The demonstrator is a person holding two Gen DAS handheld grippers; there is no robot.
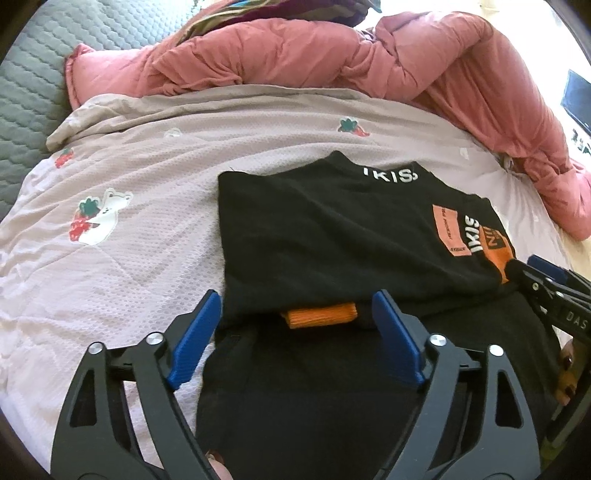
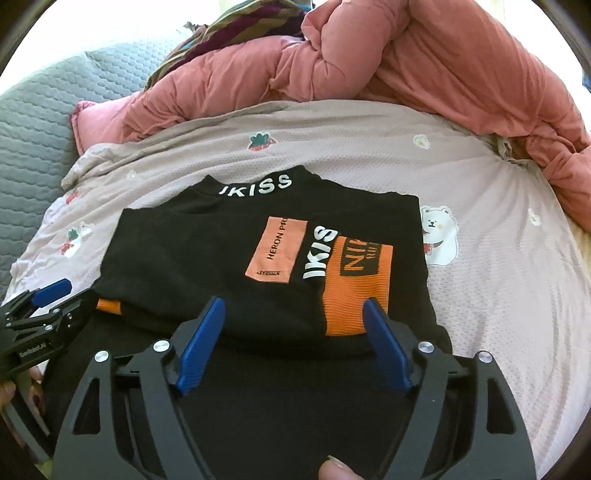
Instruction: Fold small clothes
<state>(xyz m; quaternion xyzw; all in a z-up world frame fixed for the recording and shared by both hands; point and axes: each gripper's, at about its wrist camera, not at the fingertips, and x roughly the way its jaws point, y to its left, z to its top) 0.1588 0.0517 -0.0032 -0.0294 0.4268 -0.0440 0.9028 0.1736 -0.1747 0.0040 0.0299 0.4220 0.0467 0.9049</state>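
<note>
Right wrist: folded blk shirt (image 2: pixel 207 254) btwn gripper (image 2: pixel 293 314) pads

One black shirt (image 2: pixel 207 258) folded near centre; two grippers, left gripper (image 1: pixel 295 325) and right gripper (image 2: pixel 293 328); one pale printed blanket (image 2: pixel 480 295) beneath; one pink quilt (image 2: pixel 406 55) far; one grey mattress pad (image 2: pixel 33 147) left.

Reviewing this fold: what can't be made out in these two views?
- Black shirt, near part: both views, hidden behind the open left gripper and right gripper.
- Orange ribbed piece: left wrist view, mostly tucked under the fold.
- Orange patch lettering: cut by the fold.
- Striped fabric: cropped at the top edge.
</note>
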